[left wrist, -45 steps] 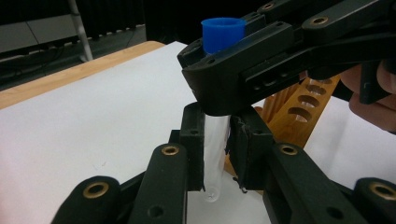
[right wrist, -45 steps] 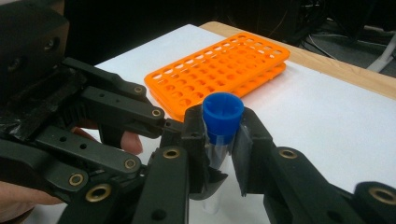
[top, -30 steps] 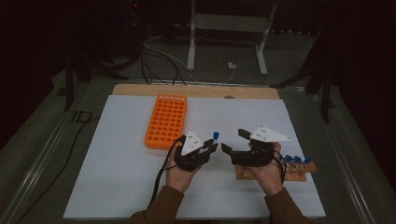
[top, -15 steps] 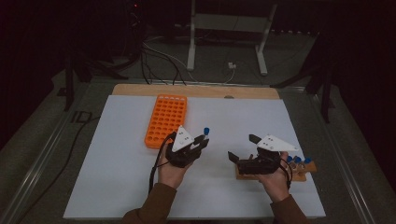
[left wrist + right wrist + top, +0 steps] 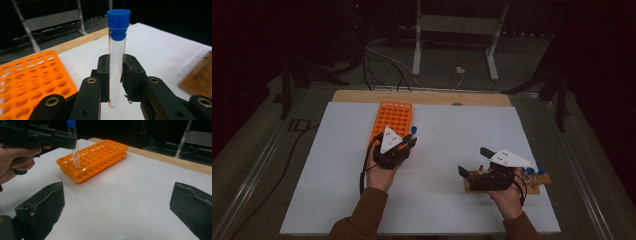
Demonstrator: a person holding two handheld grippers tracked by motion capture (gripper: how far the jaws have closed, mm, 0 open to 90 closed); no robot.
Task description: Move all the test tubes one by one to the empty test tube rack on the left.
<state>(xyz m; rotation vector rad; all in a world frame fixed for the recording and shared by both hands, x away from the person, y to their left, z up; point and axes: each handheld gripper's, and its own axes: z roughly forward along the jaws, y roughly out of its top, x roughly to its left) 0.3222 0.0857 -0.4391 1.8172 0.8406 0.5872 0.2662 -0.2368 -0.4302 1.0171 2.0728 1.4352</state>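
Note:
A clear test tube with a blue cap [image 5: 117, 50] stands upright between the pads of my left gripper [image 5: 117, 75], which is shut on it. In the high view my left gripper [image 5: 411, 141] hovers at the near right corner of the orange tube rack [image 5: 393, 116]. The right gripper view has the tube [image 5: 75, 152] hanging just above the rack's [image 5: 97, 157] near holes. My right gripper [image 5: 473, 162] is open beside a wooden holder [image 5: 543, 181]. Its jaws have just been opening, and nothing is between them.
The wooden holder carries a few blue-capped tubes [image 5: 532, 172] at the near right. A white mat [image 5: 447, 200] covers the table, with a wooden strip [image 5: 422, 96] along its far edge. Cables and a metal stand's feet [image 5: 457, 70] lie on the floor beyond.
My left gripper has carried the tube left and away, over toward the rack. The right gripper has drawn back right toward the wooden holder, a little lower.

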